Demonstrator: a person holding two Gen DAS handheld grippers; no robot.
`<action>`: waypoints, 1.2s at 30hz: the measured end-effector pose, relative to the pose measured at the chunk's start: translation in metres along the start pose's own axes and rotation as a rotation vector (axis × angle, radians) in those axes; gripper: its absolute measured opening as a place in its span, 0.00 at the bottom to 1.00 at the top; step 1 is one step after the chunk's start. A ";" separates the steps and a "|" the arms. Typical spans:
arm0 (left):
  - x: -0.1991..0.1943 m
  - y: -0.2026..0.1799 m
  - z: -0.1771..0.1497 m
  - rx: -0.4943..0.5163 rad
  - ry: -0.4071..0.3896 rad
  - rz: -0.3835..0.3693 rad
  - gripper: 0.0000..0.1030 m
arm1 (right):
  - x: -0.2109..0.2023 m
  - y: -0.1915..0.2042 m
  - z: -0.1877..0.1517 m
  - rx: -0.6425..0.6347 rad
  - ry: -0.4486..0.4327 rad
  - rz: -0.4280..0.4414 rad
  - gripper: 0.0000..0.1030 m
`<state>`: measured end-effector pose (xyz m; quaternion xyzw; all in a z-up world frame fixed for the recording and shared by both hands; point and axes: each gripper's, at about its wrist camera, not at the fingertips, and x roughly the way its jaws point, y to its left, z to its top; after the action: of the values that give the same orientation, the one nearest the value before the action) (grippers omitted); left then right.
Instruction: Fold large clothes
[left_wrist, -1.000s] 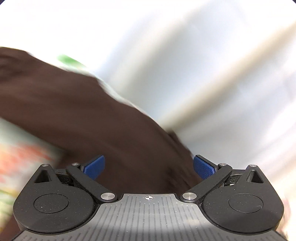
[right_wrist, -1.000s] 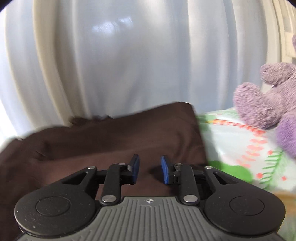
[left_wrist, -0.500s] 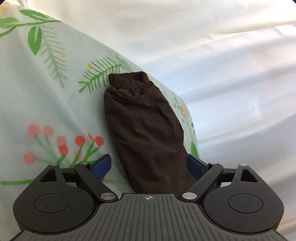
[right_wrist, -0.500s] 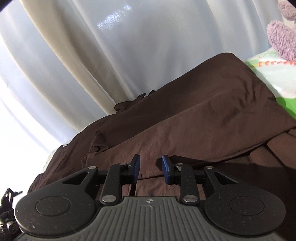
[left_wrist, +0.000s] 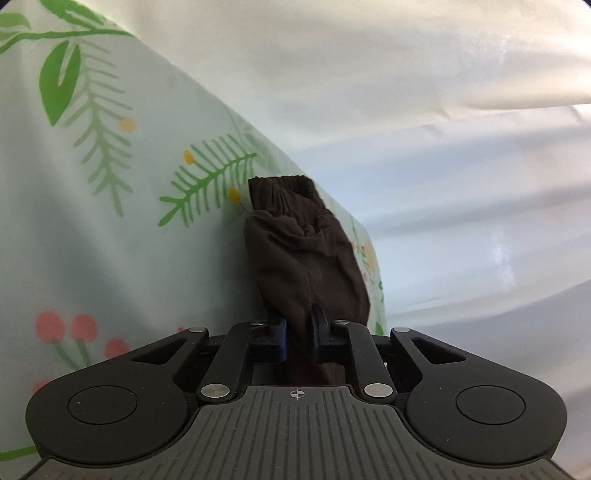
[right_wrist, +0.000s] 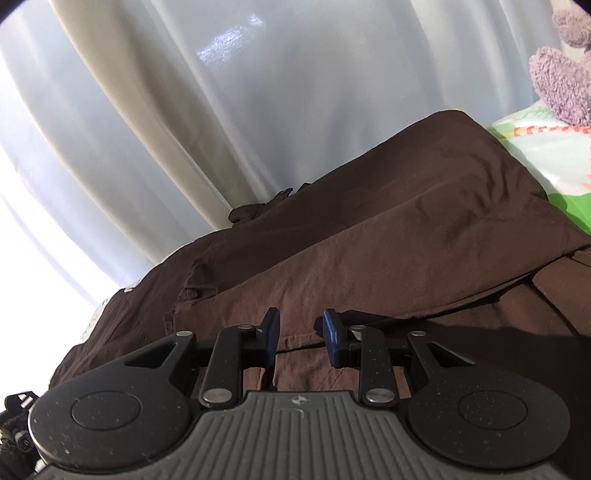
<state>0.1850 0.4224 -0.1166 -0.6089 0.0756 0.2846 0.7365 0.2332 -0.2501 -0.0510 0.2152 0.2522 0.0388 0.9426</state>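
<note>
A dark brown garment lies on a floral bedsheet. In the left wrist view its sleeve (left_wrist: 306, 254), ending in a gathered cuff, runs away from me, and my left gripper (left_wrist: 298, 334) is shut on the sleeve's near end. In the right wrist view the garment's body (right_wrist: 388, 236) spreads wide, with folded layers and a hem edge. My right gripper (right_wrist: 301, 332) hovers low over that hem, jaws partly open with a narrow gap and nothing between them.
The pale green bedsheet (left_wrist: 92, 221) with leaf and berry print fills the left of the left wrist view. White curtains (right_wrist: 221, 110) hang behind the bed. A purple plush toy (right_wrist: 561, 85) sits at the far right on the sheet.
My left gripper has closed on the sleeve's near end; half a second ago its jaws were wide open around it. My right gripper has shifted only slightly over the garment, its jaw gap unchanged.
</note>
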 end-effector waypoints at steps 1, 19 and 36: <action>-0.005 -0.007 -0.001 0.029 -0.008 -0.026 0.11 | -0.001 0.001 0.000 -0.004 -0.002 0.001 0.26; -0.038 -0.187 -0.319 0.955 0.712 -0.580 0.81 | -0.022 -0.003 0.008 0.050 -0.034 0.070 0.26; -0.008 -0.139 -0.254 0.921 0.490 -0.199 0.89 | 0.077 0.004 0.027 0.421 0.177 0.317 0.53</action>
<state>0.3095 0.1673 -0.0571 -0.2754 0.3044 0.0001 0.9119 0.3138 -0.2427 -0.0633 0.4388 0.2990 0.1512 0.8337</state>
